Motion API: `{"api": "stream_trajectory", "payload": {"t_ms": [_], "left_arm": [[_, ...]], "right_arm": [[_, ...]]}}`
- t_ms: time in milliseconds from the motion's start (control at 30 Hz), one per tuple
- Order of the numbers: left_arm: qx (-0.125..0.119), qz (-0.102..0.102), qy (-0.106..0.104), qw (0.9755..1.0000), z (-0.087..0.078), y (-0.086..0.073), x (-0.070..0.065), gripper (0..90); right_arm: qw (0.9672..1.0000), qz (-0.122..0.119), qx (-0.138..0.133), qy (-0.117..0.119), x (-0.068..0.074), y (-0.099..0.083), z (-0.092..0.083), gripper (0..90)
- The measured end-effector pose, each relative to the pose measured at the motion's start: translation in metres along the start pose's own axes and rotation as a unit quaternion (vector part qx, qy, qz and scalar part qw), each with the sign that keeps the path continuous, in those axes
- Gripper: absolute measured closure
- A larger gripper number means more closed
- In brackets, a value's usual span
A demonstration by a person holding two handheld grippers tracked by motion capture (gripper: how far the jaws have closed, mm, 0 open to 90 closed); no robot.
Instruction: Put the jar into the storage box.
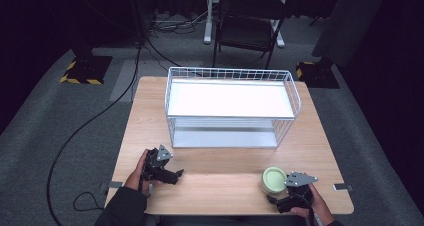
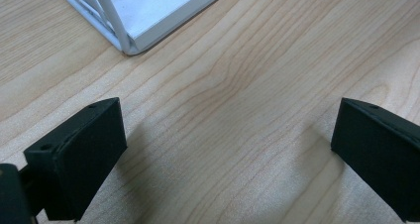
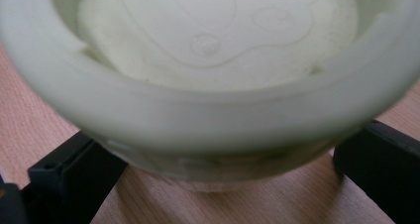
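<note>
Cup (image 1: 274,180) upright at counter's (image 1: 220,186) near right edge, between wide-open jaws of right hand-held gripper (image 3: 223,179), not yet clamped. Center low on wall, close evenly, lift straight. Left hand-held gripper (image 2: 223,149) wide open, empty, near rack (image 1: 230,106).

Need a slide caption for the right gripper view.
Pale green bowl on the wooden table, between the right tool's open jaws.
</note>
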State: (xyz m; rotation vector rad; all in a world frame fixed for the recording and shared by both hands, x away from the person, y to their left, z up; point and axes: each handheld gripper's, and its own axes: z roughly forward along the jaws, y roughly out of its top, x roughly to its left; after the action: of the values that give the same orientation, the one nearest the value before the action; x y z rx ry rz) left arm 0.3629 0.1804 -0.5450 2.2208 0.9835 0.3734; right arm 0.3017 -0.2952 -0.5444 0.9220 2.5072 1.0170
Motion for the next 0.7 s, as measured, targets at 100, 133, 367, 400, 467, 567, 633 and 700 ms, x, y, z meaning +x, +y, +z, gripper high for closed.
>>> {"api": "stream_trajectory", "payload": {"t_ms": [100,133,367,400,467,567,633,700], "left_arm": [[0.0,0.0,0.0,1.0,0.0,0.0,0.0,0.4],[0.0,0.0,0.0,1.0,0.0,0.0,0.0,0.4],[0.0,0.0,0.0,1.0,0.0,0.0,0.0,0.4],[0.0,0.0,0.0,1.0,0.0,0.0,0.0,0.4],[0.0,0.0,0.0,1.0,0.0,0.0,0.0,0.4],[0.0,0.0,0.0,1.0,0.0,0.0,0.0,0.4],[0.0,0.0,0.0,1.0,0.0,0.0,0.0,0.4],[0.0,0.0,0.0,1.0,0.0,0.0,0.0,0.4]], "right_arm": [[1.0,-0.001,0.002,-0.003,0.001,0.001,-0.001,2.3],[1.0,-0.004,0.004,-0.002,0.002,0.002,-0.002,2.4],[0.9999,-0.012,0.0,-0.007,0.003,0.005,-0.006,2.4],[0.9999,-0.012,0.0,-0.007,0.003,0.005,-0.006,2.4],[0.9999,-0.012,-0.004,-0.007,0.003,0.007,-0.008,2.0],[0.9999,-0.013,-0.009,-0.005,0.003,0.008,-0.009,2.0],[0.9998,-0.012,-0.013,-0.002,0.004,0.01,-0.009,2.1],[0.9998,-0.01,-0.014,0.001,0.004,0.011,-0.009,2.1]]}}
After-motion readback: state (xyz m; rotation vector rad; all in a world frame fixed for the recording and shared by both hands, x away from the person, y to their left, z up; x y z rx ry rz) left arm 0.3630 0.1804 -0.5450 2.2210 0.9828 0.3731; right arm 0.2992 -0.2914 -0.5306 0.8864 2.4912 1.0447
